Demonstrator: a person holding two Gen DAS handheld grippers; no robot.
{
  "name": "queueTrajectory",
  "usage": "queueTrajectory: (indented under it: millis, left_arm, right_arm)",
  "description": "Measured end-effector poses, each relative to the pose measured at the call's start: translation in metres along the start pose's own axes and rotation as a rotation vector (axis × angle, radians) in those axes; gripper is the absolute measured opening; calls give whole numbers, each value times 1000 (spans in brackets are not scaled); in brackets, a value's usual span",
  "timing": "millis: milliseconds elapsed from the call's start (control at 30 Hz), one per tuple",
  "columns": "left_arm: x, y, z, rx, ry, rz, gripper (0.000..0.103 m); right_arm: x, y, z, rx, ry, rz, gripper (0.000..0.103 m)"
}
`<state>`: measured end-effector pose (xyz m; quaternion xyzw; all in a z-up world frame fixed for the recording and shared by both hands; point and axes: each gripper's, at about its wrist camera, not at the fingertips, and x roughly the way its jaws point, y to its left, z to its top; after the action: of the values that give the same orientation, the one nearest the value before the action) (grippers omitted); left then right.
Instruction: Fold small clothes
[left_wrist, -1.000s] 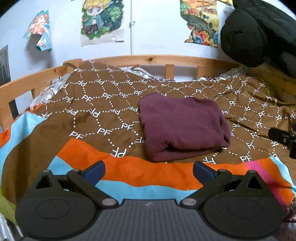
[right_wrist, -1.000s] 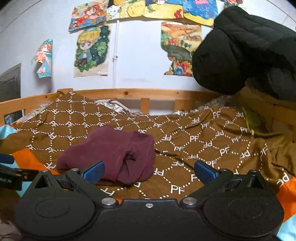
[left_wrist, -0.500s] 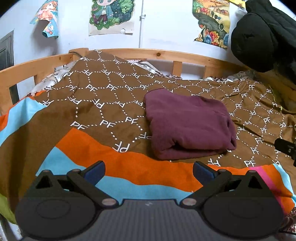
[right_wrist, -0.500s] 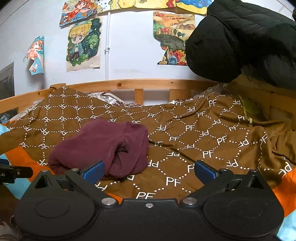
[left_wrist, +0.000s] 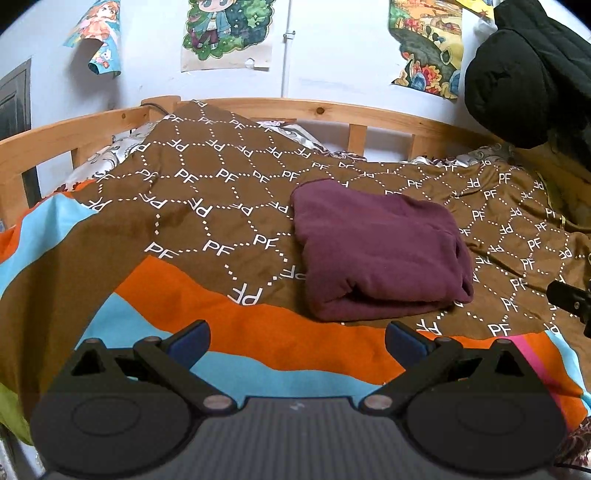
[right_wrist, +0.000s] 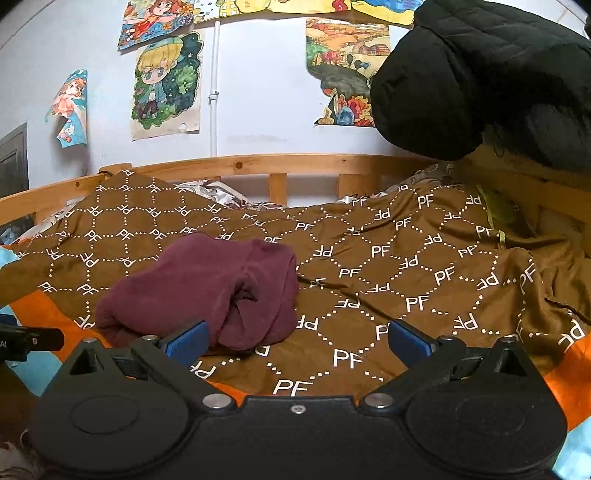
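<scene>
Since a second ago both views have risen and pulled back a little: more headboard and poster in frame, the garment (left_wrist: 376, 254) sits lower and slightly further off. The garment itself has not shifted.

Left gripper (left_wrist: 297, 338): fingers spread wide, nothing between them, hanging over the orange band of the blanket (left_wrist: 207, 206), short of the garment. Right gripper (right_wrist: 295, 338): likewise spread and empty; its left finger (right_wrist: 186, 338) overlaps the garment's near edge in view, but I cannot tell whether it touches.

The garment, maroon, lies folded in a thick bundle mid-bed on the brown part of the blanket. Left view shows a tidy rounded fold along the near edge; right view shows the open end, with loose layers puckered inward.

My judgement: folding looks essentially done. The cloth appears soft, light, thick knit, not slippery; it will sag and unfold if lifted by one corner. If I tidy it, I would pinch all layers at the puckered end, or take the rounded fold edge with both grippers.
</scene>
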<state>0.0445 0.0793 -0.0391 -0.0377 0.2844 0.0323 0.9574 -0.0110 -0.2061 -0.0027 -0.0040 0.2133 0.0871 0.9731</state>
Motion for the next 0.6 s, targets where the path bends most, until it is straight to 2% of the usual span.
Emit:
queueTrajectory:
  millis: [600]
  left_arm:
    - [1, 1, 0, -11, 8, 1, 102]
  right_arm:
    - [0, 0, 0, -1, -1, 14, 102]
